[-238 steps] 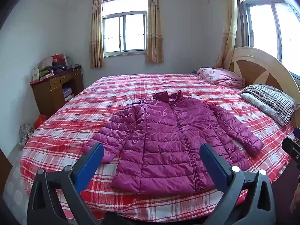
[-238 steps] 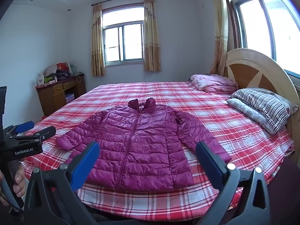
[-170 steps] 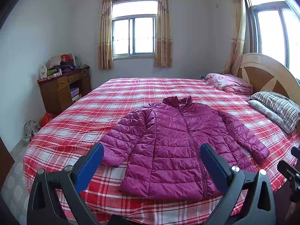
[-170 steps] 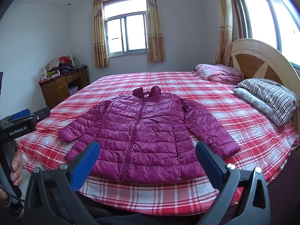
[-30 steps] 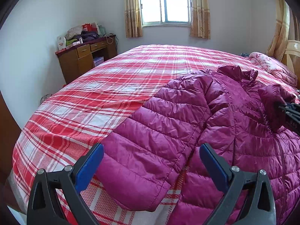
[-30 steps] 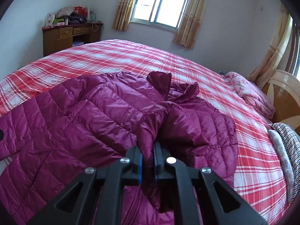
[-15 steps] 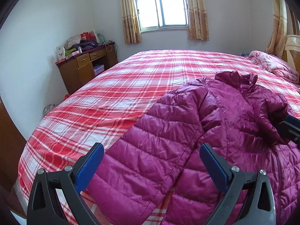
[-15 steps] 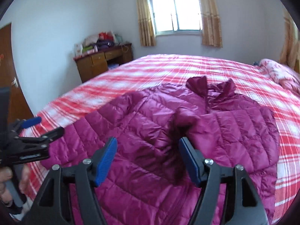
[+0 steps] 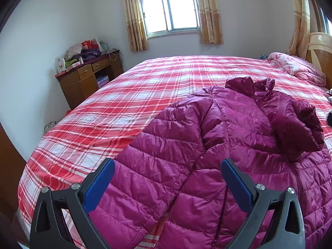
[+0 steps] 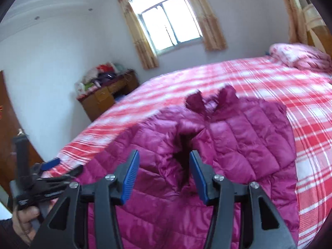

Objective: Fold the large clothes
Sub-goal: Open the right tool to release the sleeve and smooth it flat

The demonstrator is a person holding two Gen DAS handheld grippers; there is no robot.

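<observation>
The magenta quilted jacket (image 9: pixel 217 145) lies front-up on the bed (image 9: pixel 134 103), which is covered with a red-and-white plaid sheet; the collar (image 9: pixel 249 84) points toward the far window (image 9: pixel 170 10). One sleeve (image 9: pixel 298 128) is folded across the chest, its cuff resting on the front panel near the zipper. The other sleeve (image 9: pixel 149 176) extends flat toward the near edge of the bed. The left tool (image 9: pixel 168 183) hovers above that extended sleeve with its jaws spread wide and nothing between its blue pads (image 9: pixel 99 186). The right tool (image 10: pixel 164 178) is positioned over the middle of the jacket, just in front of the folded cuff (image 10: pixel 186 132); its jaws stand at a moderate gap and are closing, with no fabric between them (the right wrist view is motion-blurred, so fine detail is limited). In that view the left tool also appears at lower left, gripped by a hand (image 10: pixel 25 217). A wooden table (image 9: pixel 87 78) with drawers stands against the left wall, carrying a pile of bags and clothes. A pink blanket (image 9: pixel 296 68) lies bunched at the far right of the bed, beside the wooden headboard (image 9: pixel 319 49). Beige curtains (image 9: pixel 134 16) hang on both sides of the window.
</observation>
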